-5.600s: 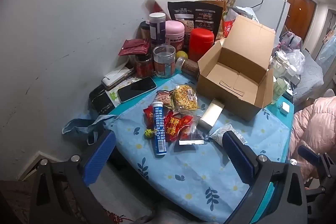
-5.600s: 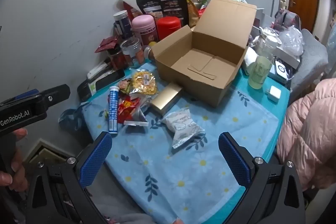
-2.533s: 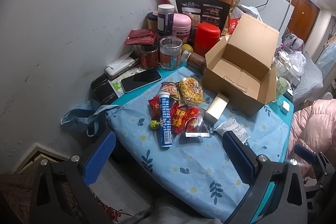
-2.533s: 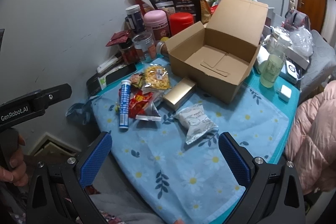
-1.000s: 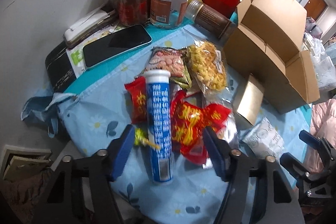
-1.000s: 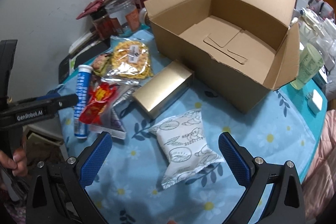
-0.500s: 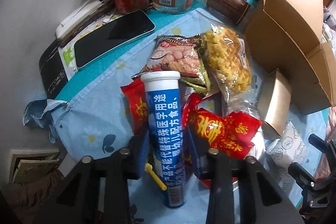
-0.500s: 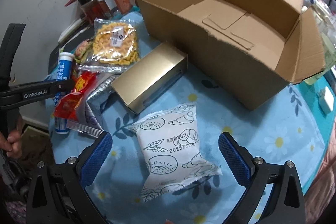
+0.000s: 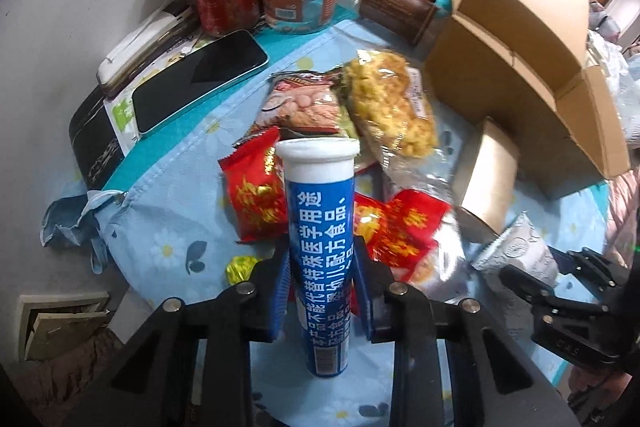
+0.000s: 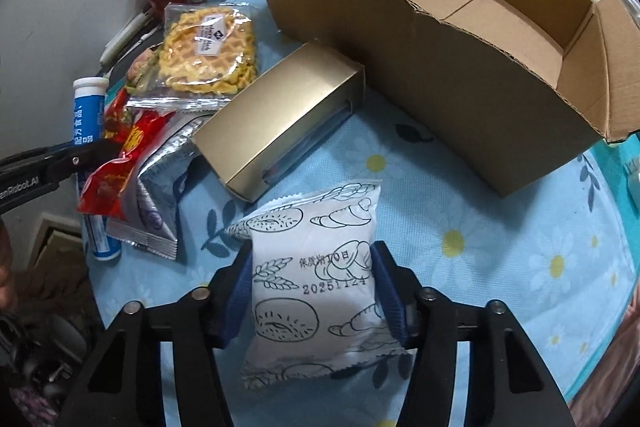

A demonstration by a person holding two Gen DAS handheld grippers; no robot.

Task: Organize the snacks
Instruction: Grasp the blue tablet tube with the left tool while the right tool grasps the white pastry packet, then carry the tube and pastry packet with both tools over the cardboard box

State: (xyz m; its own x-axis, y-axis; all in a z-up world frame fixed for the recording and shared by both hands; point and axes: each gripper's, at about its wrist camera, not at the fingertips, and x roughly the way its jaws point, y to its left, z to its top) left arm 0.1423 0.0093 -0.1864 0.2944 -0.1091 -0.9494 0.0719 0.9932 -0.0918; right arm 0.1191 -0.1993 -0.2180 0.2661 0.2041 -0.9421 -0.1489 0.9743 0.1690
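The left tool (image 9: pixel 322 291) is clamped on the blue tube (image 9: pixel 323 227) with a white cap, its blue pads pressed against both sides of the tube's lower half. The tube lies lengthwise on the flowered cloth covering the tabletop (image 10: pixel 500 247), well out from the near left corner of the open cardboard box (image 10: pixel 460 39), with red candy packets (image 9: pixel 256 191) on either side and a peanut packet (image 9: pixel 308 107) beyond its cap. The right tool (image 10: pixel 314 291) straddles the white bread packet (image 10: pixel 320 279) printed with line drawings of pastries; its jaws are closing, with the packet between them and the pads at its edges. This packet rests on the cloth in front of the box's near wall, just beside a gold carton (image 10: pixel 280 119) that lies between it and the box. A clear bag of yellow waffle snack (image 10: pixel 208 47) sits left of the box, beside the gold carton. The box is empty.
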